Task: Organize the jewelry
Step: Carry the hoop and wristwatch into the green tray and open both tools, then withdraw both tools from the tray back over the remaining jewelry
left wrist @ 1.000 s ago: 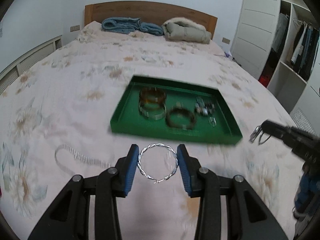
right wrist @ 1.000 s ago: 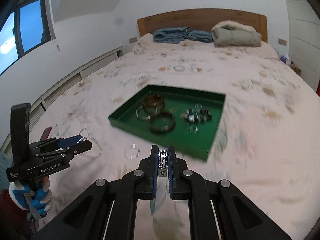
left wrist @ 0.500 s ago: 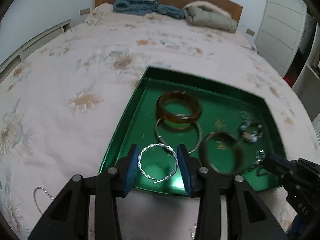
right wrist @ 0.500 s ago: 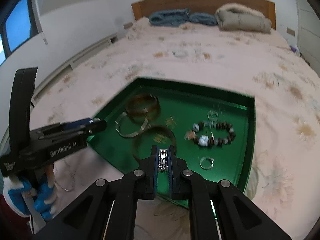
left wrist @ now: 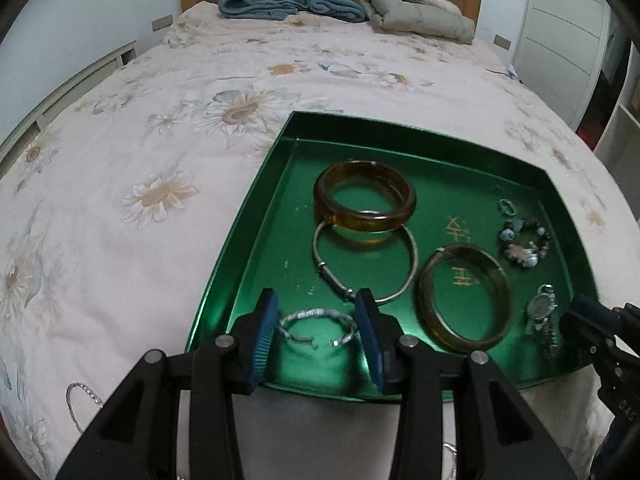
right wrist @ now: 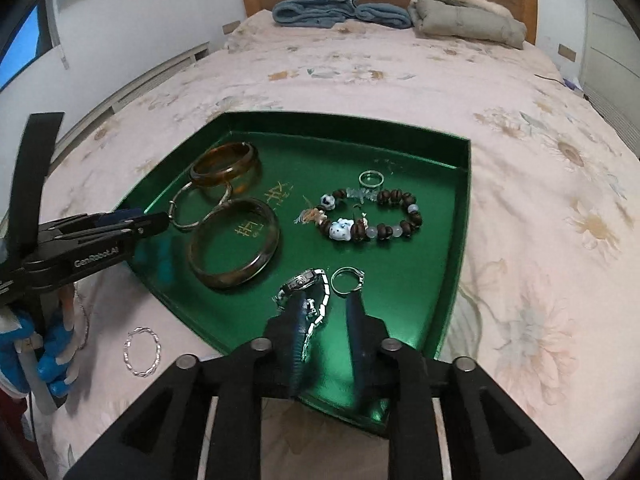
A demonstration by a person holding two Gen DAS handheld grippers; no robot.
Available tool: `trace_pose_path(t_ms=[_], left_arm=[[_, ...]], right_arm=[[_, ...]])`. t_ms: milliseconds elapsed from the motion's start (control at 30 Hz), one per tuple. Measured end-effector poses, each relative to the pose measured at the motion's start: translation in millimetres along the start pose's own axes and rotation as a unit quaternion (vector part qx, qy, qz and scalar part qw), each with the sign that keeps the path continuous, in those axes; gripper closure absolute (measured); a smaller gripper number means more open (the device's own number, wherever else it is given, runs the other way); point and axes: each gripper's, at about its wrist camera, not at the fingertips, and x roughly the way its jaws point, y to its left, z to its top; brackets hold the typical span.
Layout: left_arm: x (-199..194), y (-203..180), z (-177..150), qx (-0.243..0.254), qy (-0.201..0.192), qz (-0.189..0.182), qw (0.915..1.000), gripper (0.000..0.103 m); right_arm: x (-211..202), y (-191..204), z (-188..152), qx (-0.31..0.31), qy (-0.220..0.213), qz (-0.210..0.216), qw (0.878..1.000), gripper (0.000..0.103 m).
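A green tray (left wrist: 256, 216) lies on the bed and holds an amber bangle (left wrist: 364, 200), a thin metal bangle (left wrist: 366, 268), a brown bangle (left wrist: 464, 298) and a bead bracelet (left wrist: 524, 242). My left gripper (left wrist: 318, 330) is open; a twisted silver bracelet (left wrist: 318, 326) lies flat on the tray floor between its fingers. My right gripper (right wrist: 326, 312) is open over the tray's near edge (right wrist: 460, 208). A silver watch (right wrist: 308, 288) lies in the tray against its left finger. A small ring (right wrist: 347, 280) lies beside it.
A second twisted silver bracelet (right wrist: 142, 351) lies on the floral bedspread left of the tray. A thin chain (left wrist: 82, 394) lies on the bedspread at the lower left. Folded blue blankets (left wrist: 280, 2) and a grey jacket (left wrist: 416, 14) sit by the headboard.
Both grippers have come lower over the tray and opened. The twisted bracelet dropped flat onto the tray floor. The watch left the right gripper and now lies in the tray.
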Motion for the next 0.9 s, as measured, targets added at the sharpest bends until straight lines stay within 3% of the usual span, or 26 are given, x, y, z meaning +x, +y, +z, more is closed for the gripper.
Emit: trace_pose_path(t_ms=[200,467,700,900], left_arm=[[-40,8,9,-0.01,-0.023,-0.011,0.9996,0.064],[-128,26,2,-0.027,-0.07,-0.017,0.997,0.063],[-210,32,-41,-0.031,-0.102,-0.018,0.9942,0.062],[-271,28,-99,-0.038,-0.134,0.016,0.99,0.062]], right_arm=[[-48,1,4,0.003,-0.039,-0.002,0.999,0.066],[-129,30,-10,-0.025,-0.087,-0.007,0.996,0.056],[-192,59,-43,-0.024,-0.117,0.007,0.993,0.049],[-240,84,-81,-0.03,-0.138,0.014,0.99,0.049]])
